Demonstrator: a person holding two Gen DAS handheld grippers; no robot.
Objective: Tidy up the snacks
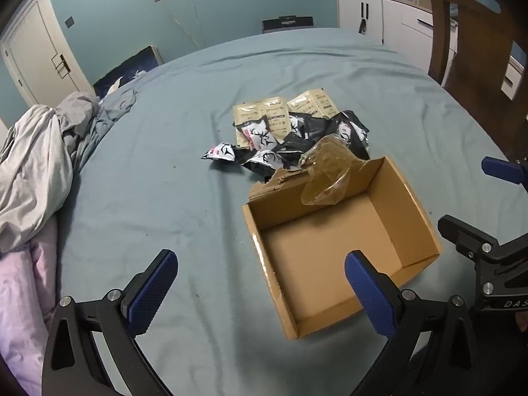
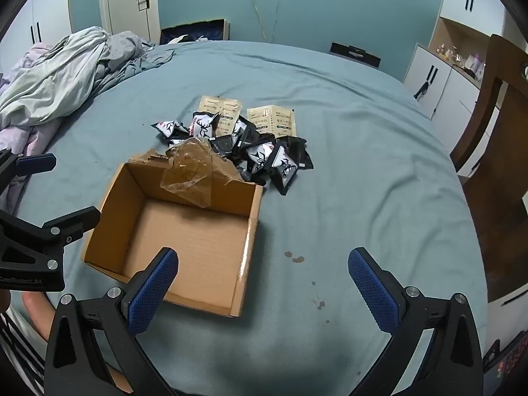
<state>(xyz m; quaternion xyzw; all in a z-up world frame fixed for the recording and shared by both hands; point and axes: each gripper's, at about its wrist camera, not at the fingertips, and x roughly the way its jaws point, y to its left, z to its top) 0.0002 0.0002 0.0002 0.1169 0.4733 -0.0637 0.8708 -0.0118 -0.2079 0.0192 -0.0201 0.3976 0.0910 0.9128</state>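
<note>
Open cardboard box and a heap of snack packets on a bed, both grippers spread wide above them.

The snack packets (image 1: 287, 138) lie in a loose pile on the blue-grey bed sheet (image 1: 165, 171), just beyond the far wall of the cardboard box (image 1: 409, 204). Most are small black-and-white pillow packs printed with a deer-antler design; behind them lie flat beige sachets (image 2: 270, 120) with dark lettering (too small to read). The box is empty, its top open, its far flap torn ragged, with a crumpled strip of clear brown tape (image 2: 191, 171) hanging over that wall. The left gripper (image 1: 260, 293) hovers over the box's near left corner, jaws fully apart, holding nothing. The right gripper (image 2: 264, 292) hangs at the box's near right corner, jaws equally wide and empty. Rumpled bedding (image 2: 62, 69) lies on the left.
</note>
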